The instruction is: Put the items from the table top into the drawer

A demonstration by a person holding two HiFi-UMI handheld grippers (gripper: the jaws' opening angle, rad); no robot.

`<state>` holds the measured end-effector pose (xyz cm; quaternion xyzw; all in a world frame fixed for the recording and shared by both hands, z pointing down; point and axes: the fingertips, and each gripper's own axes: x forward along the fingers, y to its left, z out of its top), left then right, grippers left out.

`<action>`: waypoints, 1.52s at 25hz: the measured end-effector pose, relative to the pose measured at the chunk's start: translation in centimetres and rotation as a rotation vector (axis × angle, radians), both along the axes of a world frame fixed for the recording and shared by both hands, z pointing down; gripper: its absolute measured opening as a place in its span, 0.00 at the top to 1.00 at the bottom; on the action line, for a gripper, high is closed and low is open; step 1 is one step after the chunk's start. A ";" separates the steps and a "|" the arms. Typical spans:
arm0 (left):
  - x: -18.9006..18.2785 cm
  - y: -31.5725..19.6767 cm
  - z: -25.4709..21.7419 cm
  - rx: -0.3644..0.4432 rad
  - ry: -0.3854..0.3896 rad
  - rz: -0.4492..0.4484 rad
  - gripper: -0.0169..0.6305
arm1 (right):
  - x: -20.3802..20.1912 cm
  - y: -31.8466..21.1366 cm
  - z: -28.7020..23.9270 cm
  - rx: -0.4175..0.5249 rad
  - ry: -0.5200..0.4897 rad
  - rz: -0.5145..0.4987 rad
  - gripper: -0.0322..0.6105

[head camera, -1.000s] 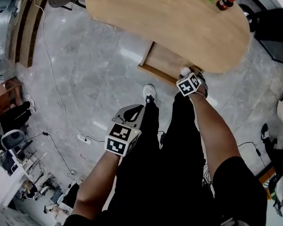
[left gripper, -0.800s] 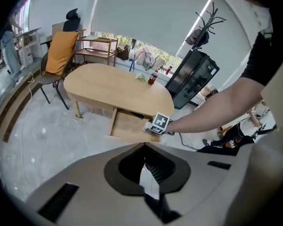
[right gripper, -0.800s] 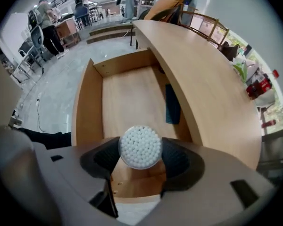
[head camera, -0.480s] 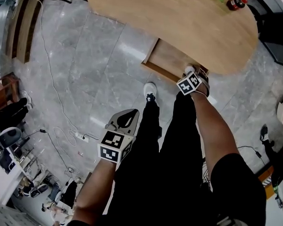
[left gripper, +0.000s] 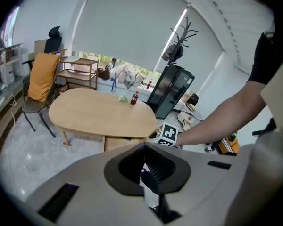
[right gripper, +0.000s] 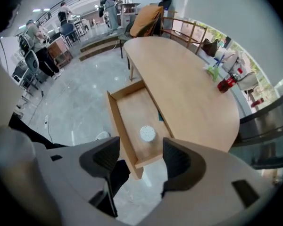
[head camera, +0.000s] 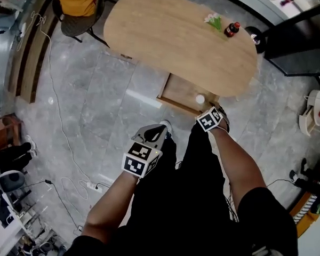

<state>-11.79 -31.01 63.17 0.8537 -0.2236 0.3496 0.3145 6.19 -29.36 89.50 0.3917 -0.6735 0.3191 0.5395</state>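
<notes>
An oval wooden table carries a dark bottle with a red cap and a small green and white bundle near its far right end. Below its near edge the drawer stands pulled out, with a white round item lying inside. My right gripper hovers just in front of the drawer, open and holding nothing. In the right gripper view, the right gripper frames the drawer and the white item. My left gripper hangs shut over the floor, left of the drawer, away from the table.
A chair with an orange jacket stands at the table's far left. A black cabinet is at the right. A white cable and a power strip lie on the grey floor. The person's black-trousered legs fill the foreground.
The white round item seen at the right gripper's tip now lies in the drawer. The right gripper has drawn back from it. The view has pulled away from the table.
</notes>
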 end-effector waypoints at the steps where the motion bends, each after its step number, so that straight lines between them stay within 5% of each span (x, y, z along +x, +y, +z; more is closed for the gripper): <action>1: 0.3 0.1 -1.0 0.016 0.012 0.031 0.97 | -0.2 0.1 -2.3 0.025 -0.019 0.034 0.52; 5: 0.7 0.3 -5.0 0.087 0.057 0.131 0.97 | -1.5 0.1 -12.6 0.184 -0.142 0.219 0.54; 8: 0.5 0.4 -7.7 0.114 0.090 0.165 0.97 | -2.4 0.6 -21.3 0.324 -0.268 0.346 0.82; 10: 0.6 0.0 -9.7 0.111 0.140 0.158 0.97 | -3.0 0.9 -27.1 0.408 -0.367 0.406 0.92; 14: 1.1 -0.5 -12.8 0.130 0.211 0.149 0.97 | -4.0 2.5 -36.3 0.553 -0.541 0.475 0.94; 27: 4.5 4.8 -20.9 0.303 0.293 0.137 0.97 | -1.8 8.2 -48.6 0.778 -0.620 0.384 0.95; 38: 9.0 13.8 -22.3 0.348 0.272 0.074 0.97 | 0.3 17.7 -50.9 0.813 -0.676 0.254 0.95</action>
